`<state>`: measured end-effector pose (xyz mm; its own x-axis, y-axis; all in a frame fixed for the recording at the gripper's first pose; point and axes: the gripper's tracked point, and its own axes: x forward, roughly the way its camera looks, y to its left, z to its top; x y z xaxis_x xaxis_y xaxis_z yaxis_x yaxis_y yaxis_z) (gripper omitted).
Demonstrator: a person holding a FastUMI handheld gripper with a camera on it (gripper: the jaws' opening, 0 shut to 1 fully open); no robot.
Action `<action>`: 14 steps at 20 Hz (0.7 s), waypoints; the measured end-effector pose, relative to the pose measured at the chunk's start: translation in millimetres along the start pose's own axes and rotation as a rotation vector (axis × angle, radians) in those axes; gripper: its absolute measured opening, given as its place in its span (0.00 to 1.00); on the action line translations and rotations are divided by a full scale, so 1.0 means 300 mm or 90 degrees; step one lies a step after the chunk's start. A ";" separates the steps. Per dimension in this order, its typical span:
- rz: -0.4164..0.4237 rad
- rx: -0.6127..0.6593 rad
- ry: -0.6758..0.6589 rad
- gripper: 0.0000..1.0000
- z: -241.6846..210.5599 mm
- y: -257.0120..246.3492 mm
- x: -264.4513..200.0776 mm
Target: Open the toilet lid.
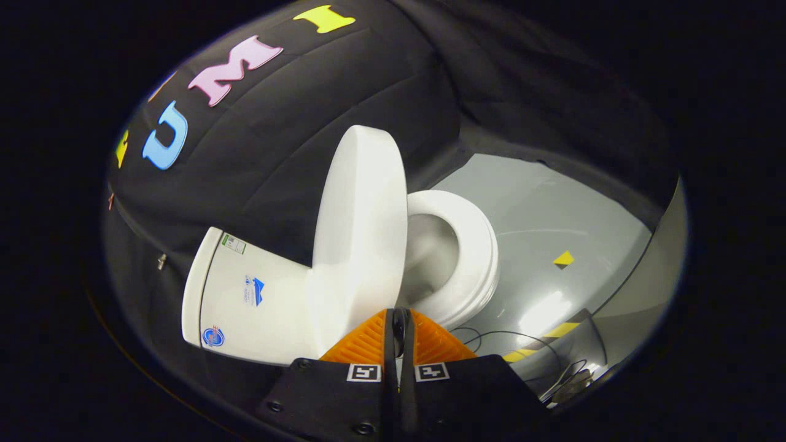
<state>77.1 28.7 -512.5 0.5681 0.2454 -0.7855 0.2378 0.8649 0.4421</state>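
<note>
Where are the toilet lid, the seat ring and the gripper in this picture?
toilet lid (362,227): gripper view, middle of its raised outer face.
toilet seat (476,258): gripper view, far side of the ring.
gripper (399,316): gripper view, where its fingertips meet, shut, just before the lid's lower edge.

The gripper (400,319) has two ribbed fingers pressed together. Each sits on a black block with screws and a small square black-and-white marker.

The tool (399,319), fingers closed together, sits just before the raised toilet lid (359,233).
</note>
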 end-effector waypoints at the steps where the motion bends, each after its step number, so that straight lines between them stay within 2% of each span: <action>1: -0.016 -0.018 -0.008 0.06 0.005 0.019 -0.016; 5: -0.053 -0.052 -0.040 0.06 0.020 0.116 -0.069; 14: -0.091 -0.131 -0.096 0.05 0.014 0.336 -0.164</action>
<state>76.5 102.1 -427.5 0.6551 0.0596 -0.7532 0.1679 0.9605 0.2221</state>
